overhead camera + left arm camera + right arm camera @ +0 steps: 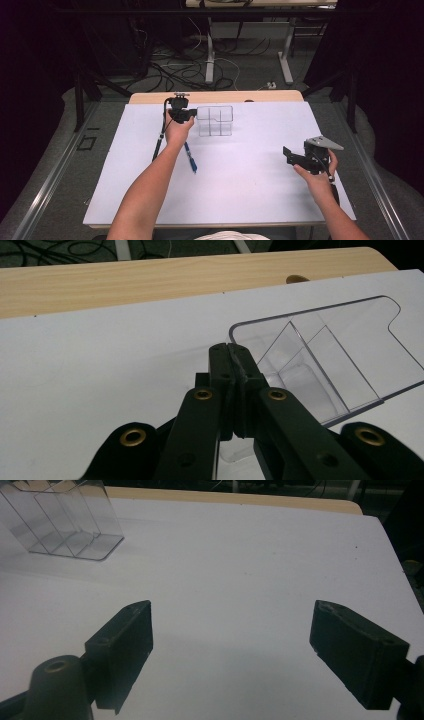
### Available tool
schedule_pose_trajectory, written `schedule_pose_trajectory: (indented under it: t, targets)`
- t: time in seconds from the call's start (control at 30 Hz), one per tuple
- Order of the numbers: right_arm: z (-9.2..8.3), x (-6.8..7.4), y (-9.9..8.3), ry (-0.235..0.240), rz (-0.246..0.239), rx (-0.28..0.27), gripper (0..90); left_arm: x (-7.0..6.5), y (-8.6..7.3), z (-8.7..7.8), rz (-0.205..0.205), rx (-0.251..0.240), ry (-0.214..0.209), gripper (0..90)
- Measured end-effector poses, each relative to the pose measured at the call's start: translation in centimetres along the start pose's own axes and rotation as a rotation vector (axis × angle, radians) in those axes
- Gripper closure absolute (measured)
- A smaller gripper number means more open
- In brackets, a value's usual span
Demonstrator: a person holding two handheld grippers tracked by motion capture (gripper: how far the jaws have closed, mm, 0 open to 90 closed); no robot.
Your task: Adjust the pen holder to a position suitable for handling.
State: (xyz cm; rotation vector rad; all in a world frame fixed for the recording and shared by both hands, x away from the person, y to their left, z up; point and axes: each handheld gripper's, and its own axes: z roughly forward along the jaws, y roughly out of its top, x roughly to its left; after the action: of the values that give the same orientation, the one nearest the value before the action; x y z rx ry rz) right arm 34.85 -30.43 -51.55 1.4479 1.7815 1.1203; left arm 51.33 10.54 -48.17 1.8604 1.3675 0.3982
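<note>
Right gripper (289, 156) hangs over the white table sheet (240, 190) near its right edge, jaws spread wide with nothing between them. Blue pen (190, 158) lies loose left of centre, beside the left forearm, untouched. Farther back, left gripper (231, 347) has its jaws pinched onto the near wall of the clear plastic divided organiser box (215, 120), which stands toward the far edge. Judged: box is gripped, apparently for positioning; pen not yet loaded into a compartment, so most work remains.
</note>
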Motion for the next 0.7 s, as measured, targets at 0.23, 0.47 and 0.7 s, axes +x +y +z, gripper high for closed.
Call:
schedule_pose_trajectory:
  t: [0.23, 0.47, 0.7]
  targets:
    - [0.0, 0.2, 0.1, 0.007, -0.002, -0.006, 19.4, 0.6, -0.3, -1.5, -0.013, -0.018, -0.003, 88.0]
    - [-0.4, 0.8, 0.6, 0.007, -0.01, -0.022, 21.1, 1.2, -1.2, -3.8, -0.062, -0.073, -0.036, 82.8]
    - [-0.3, 1.8, 0.8, 0.039, -0.015, -0.012, 18.7, 2.4, -2.4, -5.8, -0.101, -0.117, -0.065, 72.3]
